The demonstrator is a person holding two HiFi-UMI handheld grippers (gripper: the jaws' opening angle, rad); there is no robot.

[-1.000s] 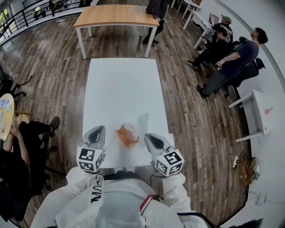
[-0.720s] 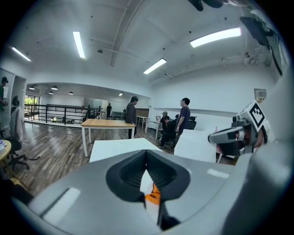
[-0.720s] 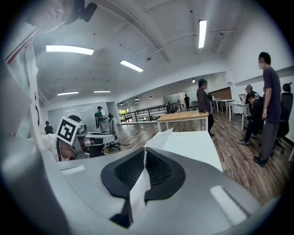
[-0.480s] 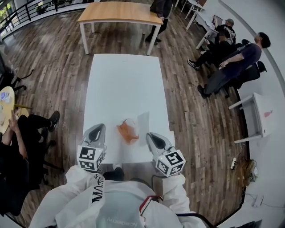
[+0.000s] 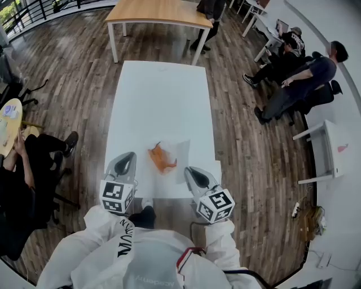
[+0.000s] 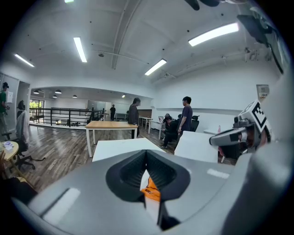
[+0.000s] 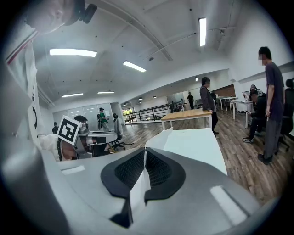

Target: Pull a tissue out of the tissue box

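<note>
An orange tissue pack (image 5: 162, 158) lies crumpled near the front of the white table (image 5: 158, 96). A white tissue (image 5: 182, 153) lies free of the pack just to its right, and its near end reaches the tip of my right gripper (image 5: 188, 170). In the right gripper view the jaws (image 7: 144, 156) are shut and the tissue (image 7: 158, 140) stands up from their tip. My left gripper (image 5: 127, 158) is to the left of the pack, apart from it and shut with nothing held. In the left gripper view the pack (image 6: 151, 193) shows past the closed jaws (image 6: 146, 158).
A wooden table (image 5: 161, 12) stands beyond the white one. People sit at the right (image 5: 299, 79), one sits at the left (image 5: 25, 169), and another stands at the back (image 5: 211, 8). A small white table (image 5: 333, 147) is on the far right.
Both grippers have drawn back toward the table's near edge, so the pack now lies farther ahead of them. The pack has changed shape, its open loop now collapsed.
</note>
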